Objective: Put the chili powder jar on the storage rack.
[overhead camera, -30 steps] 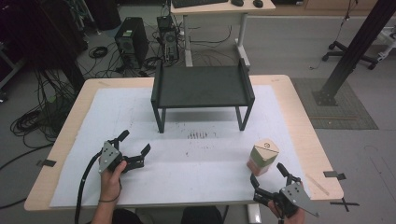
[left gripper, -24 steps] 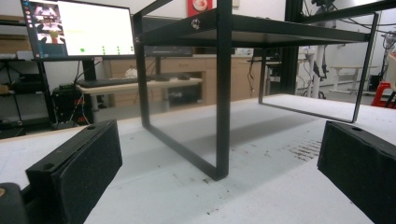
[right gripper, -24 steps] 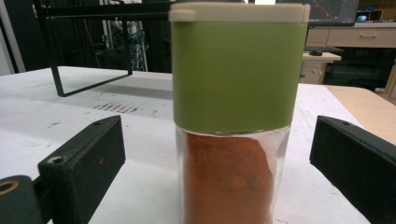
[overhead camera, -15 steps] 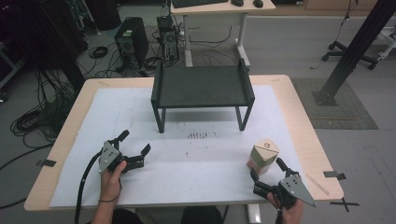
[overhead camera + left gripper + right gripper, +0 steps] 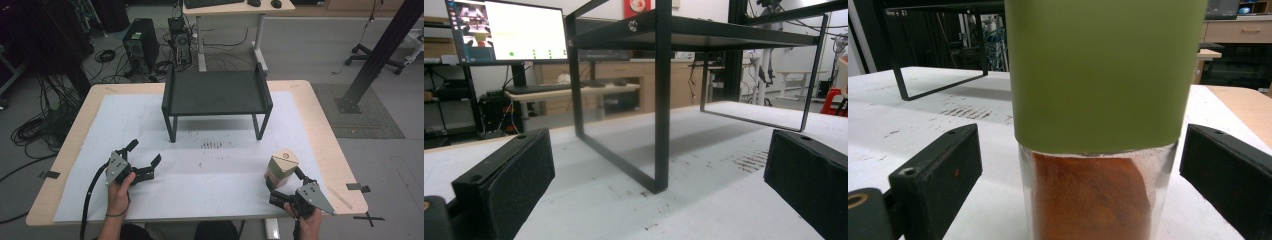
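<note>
- High view, starting at the left: our left gripper (image 5: 142, 161) is resting on the white table cover (image 5: 210, 175) with its jaws spread and nothing between them; the left gripper view is looking past both black pads at the black metal rack (image 5: 663, 95) standing ahead.
- At the middle, that rack (image 5: 216, 94) is sitting on the far half of the table, well apart from both hands, its top shelf bare.
- At the right, we are bringing our right gripper (image 5: 284, 181) up to the spice jar (image 5: 281, 167), which is standing upright near the front right corner of the cover.
- Right gripper view: the jar (image 5: 1098, 115), green label above and red-orange powder below clear glass, is sitting between the spread jaws; neither pad is touching it yet.
- To do this well, we judge that we should be keeping the jar centred, closing evenly from both sides, and gripping on the label band rather than low on the slick glass.
- We should be squeezing gently, since an uneven push could tip the tall jar.
</note>
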`<state>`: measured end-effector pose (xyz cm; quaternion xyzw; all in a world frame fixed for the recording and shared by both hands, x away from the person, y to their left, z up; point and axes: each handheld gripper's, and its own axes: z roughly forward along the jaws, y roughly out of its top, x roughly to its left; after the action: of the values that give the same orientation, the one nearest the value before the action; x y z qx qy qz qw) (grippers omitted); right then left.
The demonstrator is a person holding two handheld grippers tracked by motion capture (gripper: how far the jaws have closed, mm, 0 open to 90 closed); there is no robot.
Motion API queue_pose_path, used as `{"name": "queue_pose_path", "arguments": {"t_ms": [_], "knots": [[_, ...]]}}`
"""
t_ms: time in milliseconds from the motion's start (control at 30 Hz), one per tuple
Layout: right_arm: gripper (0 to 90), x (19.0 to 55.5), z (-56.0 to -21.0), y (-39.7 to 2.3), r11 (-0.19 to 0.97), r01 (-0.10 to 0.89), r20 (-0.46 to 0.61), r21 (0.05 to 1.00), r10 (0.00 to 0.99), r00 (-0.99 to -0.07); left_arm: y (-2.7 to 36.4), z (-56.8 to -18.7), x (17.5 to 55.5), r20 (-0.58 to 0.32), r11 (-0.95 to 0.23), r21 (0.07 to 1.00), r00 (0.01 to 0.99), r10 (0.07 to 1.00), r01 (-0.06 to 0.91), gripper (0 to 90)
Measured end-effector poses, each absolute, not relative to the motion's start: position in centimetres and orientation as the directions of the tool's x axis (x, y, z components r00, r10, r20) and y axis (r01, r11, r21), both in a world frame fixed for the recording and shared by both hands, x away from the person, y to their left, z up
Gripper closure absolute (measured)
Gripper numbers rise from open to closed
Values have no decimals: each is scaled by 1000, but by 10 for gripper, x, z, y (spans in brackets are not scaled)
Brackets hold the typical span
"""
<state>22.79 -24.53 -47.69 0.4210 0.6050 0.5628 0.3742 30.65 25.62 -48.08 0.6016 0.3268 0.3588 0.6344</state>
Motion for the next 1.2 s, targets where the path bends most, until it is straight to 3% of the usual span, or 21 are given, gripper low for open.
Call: {"name": "queue_pose_path", "arguments": {"t_ms": [1200], "knots": [[35, 253, -477, -237, 15, 100, 25, 995, 924, -382, 257, -481, 307, 12, 22, 998, 532, 847, -59, 2]]}}
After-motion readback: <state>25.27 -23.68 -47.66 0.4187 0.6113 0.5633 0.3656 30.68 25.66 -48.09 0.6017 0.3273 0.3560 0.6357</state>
